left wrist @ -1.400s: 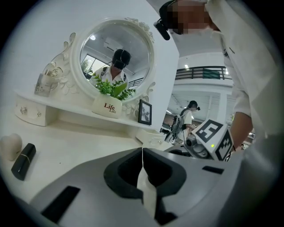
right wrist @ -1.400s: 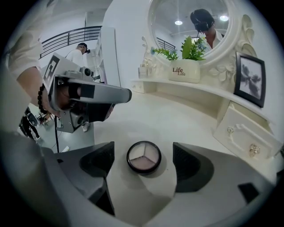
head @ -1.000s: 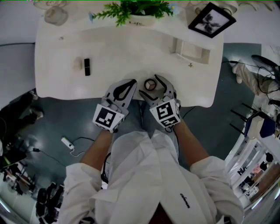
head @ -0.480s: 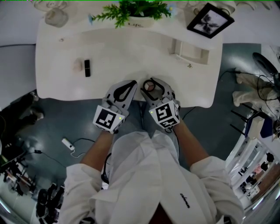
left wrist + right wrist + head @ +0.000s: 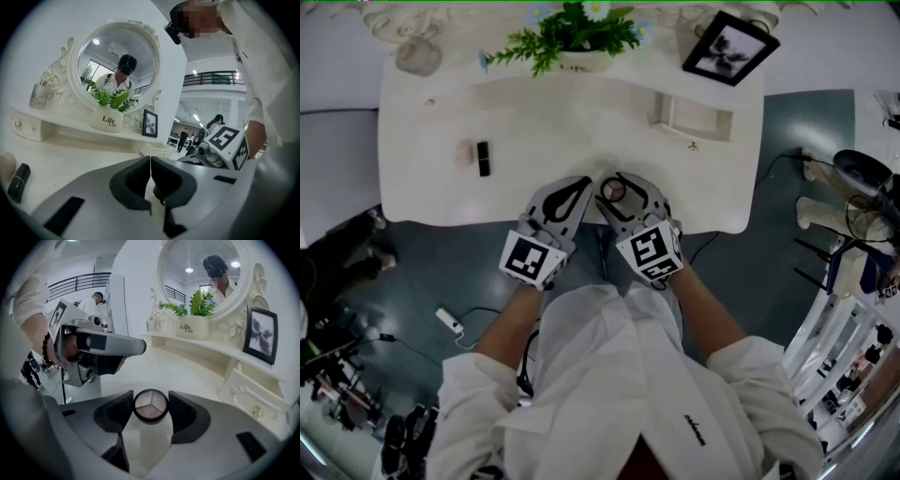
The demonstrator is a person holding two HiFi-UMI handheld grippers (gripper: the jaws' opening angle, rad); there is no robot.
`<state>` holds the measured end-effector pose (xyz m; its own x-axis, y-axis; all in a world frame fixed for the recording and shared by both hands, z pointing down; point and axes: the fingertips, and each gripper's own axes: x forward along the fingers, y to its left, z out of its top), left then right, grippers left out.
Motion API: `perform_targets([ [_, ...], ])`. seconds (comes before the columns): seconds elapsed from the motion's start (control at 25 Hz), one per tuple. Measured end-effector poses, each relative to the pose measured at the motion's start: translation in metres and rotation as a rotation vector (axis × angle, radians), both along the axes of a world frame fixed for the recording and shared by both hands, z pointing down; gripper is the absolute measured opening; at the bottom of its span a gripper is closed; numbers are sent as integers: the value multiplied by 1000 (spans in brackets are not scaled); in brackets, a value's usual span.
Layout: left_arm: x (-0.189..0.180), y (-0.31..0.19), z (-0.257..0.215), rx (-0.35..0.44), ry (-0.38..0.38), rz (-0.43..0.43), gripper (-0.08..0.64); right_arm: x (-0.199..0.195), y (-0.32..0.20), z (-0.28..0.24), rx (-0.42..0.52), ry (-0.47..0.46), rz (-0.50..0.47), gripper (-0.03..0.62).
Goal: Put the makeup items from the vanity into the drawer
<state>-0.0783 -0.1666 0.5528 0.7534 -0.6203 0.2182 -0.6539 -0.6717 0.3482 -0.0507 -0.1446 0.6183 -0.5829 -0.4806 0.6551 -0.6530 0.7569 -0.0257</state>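
White vanity table (image 5: 534,122), near edge | right tool (image 5: 616,190): jaws just closed onto round compact (image 5: 150,405), gripping it | left tool (image 5: 150,161): jaws together, empty | step: pickup | next, likely: lift, carry to small drawer (image 5: 697,133), upper right

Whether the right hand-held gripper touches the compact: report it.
Touching. Right gripper view: the right hand-held gripper, jaws just closed, presses both pads on the compact.

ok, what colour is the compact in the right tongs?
The compact: black rim, three pale pink-beige wedges; best in right gripper view.
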Motion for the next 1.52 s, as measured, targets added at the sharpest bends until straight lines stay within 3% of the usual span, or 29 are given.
perform_targets([
  [0.48, 60, -29, -39, 54, 66, 54, 26, 65, -32, -57, 91, -17, 144, 249],
  [0.76, 111, -59, -49, 95, 55, 85, 26, 109, -58, -75, 141, -12, 202, 249],
  [1.52, 198, -106, -36, 31, 17, 94, 26, 183, -115, -89, 188, -26, 293, 249],
])
